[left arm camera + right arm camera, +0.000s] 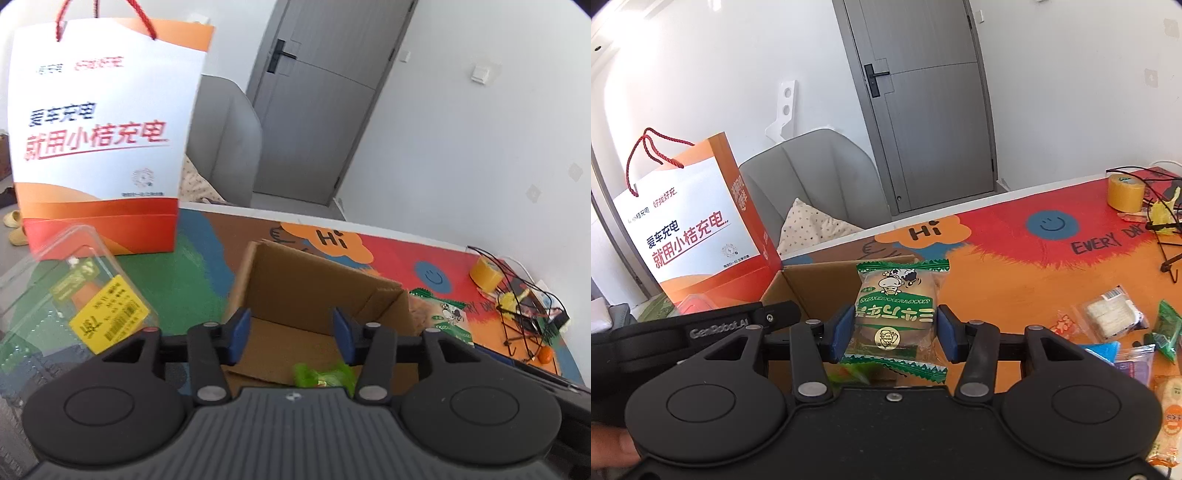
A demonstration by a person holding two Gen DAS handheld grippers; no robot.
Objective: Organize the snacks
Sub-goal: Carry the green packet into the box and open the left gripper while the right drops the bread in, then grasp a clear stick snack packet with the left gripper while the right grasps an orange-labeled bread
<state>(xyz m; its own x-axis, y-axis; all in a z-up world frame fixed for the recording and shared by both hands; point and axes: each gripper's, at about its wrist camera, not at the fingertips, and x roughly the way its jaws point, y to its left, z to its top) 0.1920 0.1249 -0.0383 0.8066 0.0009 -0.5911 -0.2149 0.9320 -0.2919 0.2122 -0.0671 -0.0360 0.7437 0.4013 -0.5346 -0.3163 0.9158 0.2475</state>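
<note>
An open cardboard box [314,295] stands on the colourful table mat; it also shows in the right wrist view [816,288]. My left gripper [291,334] is open and empty, held over the box, where a green wrapped snack [323,374] lies on the bottom. My right gripper [895,332] is shut on a green-and-white wrapped cake packet [899,314], held upright at the box's right side; the packet also shows in the left wrist view [448,317]. The left gripper body [701,328] shows at the left of the right wrist view.
An orange-and-white paper bag [99,140] stands behind the box. A clear plastic container [74,306] with a yellow label is at left. Several loose snack packets [1115,325] lie at right. A tape roll [1126,192] and black wire rack [524,314] are far right.
</note>
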